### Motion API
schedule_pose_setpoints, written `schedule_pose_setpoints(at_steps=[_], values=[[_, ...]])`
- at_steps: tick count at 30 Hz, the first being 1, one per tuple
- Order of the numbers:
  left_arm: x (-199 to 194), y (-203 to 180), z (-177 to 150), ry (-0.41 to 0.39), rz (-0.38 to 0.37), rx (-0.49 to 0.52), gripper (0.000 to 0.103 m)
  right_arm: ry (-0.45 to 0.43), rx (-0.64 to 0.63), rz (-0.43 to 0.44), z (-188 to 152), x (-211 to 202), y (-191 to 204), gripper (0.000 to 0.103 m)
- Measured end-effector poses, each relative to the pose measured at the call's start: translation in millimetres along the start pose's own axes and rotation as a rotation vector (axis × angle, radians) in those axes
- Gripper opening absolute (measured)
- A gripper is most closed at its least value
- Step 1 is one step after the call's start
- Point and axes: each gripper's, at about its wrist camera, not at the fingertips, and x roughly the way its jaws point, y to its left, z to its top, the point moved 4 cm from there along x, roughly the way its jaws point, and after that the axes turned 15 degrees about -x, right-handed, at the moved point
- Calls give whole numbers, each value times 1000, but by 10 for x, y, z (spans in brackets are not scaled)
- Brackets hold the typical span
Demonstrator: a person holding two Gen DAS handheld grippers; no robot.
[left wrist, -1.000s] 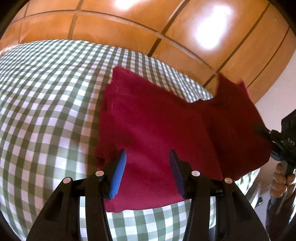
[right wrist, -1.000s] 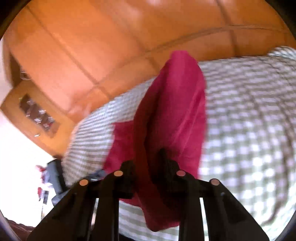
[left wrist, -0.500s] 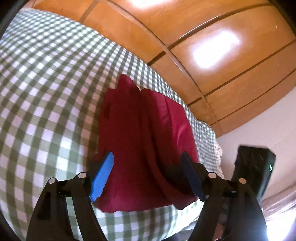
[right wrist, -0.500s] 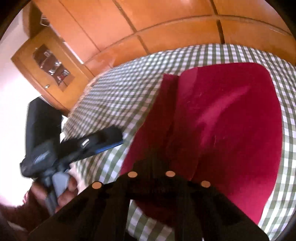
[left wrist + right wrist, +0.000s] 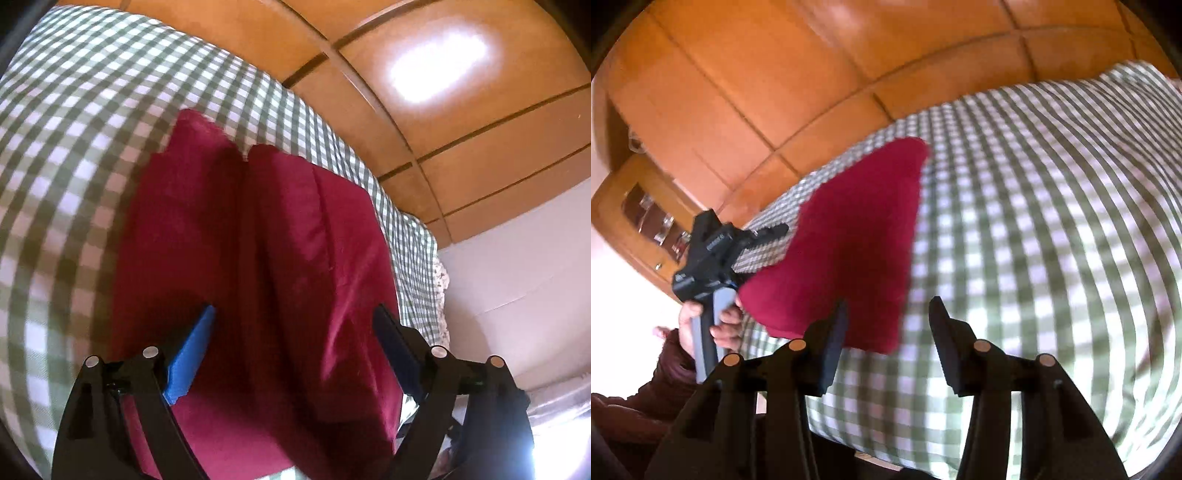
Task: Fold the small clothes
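Both grippers, left gripper [image 5: 293, 325] and right gripper [image 5: 888, 315], have just been opening wide, holding nothing; red cloth [image 5: 258, 277] lies folded now. Your low pads may drag the top layer & undo the fold.

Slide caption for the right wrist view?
Open right tool beside the folded red cloth on the checked sheet.

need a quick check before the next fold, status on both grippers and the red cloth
Left gripper open, jaws just widened, over the folded dark red cloth. Right gripper open, just released. Cloth flat on the green checked sheet. Nothing in the way.
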Motion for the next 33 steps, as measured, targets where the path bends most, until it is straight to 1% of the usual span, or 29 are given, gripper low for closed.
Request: schedule_pose_setpoints(at_steps=[1,2,3,4,5,7,8,11,13,15,16,18,19,20,21,22,23,24,25,26,27,28,29,30,31,33], values=[[40,-45,2,2,11,12,83,6,-2,-1,-10,34,-13,45],[74,-89,3,-2,34,29,77,11,-5,4,-25,30,-25,45],[109,-124,-1,1,53,49,59,18,-12,11,-20,73,-5,45],[155,-159,-7,4,86,80,33,23,-26,16,-2,128,29,45],[187,-208,-28,-1,126,124,25,26,-36,25,0,143,82,45],[161,-266,-32,-31,153,168,21,40,-55,47,31,219,189,45],[125,-313,-18,-50,154,183,21,53,-84,57,32,261,288,45],[-248,-477,27,-119,119,225,20,67,-170,100,6,310,621,45],[-459,-483,43,-155,128,263,20,71,-216,108,-37,355,799,45],[-545,-356,64,-172,190,282,20,89,-211,135,-48,507,918,45],[-538,-233,93,-182,244,274,20,103,-214,144,-56,596,989,45],[-477,43,161,-176,322,237,20,128,-240,148,-68,729,1119,45],[-442,165,181,-167,347,219,23,142,-252,147,-82,796,1176,46],[-391,332,203,-154,375,182,26,163,-261,142,-108,879,1219,46],[-394,396,212,-164,384,159,40,175,-266,130,-125,929,1232,46],[-395,420,204,-186,387,145,50,180,-263,123,-133,947,1225,46],[-470,409,196,-229,392,132,53,179,-256,131,-136,925,1223,46],[-554,376,188,-264,397,123,54,179,-254,146,-130,897,1214,46],[-639,341,174,-297,392,112,54,182,-259,168,-115,850,1212,47],[-795,255,138,-356,343,97,54,180,-257,192,-95,801,1190,51],[-919,200,100,-387,285,97,54,167,-238,235,-60,714,1159,54],[-994,120,39,-402,237,112,56,153,-218,263,-37,647,1140,54],[-1028,82,-20,-407,224,131,56,125,-191,277,39,553,1067,54],[-1032,5,-93,-417,222,171,56,91,-168,268,144,471,978,57],[-1005,-47,-157,-419,222,209,56,62,-149,246,269,413,887,57],[-858,-139,-226,-400,231,268,56,25,-142,195,488,378,797,57]])
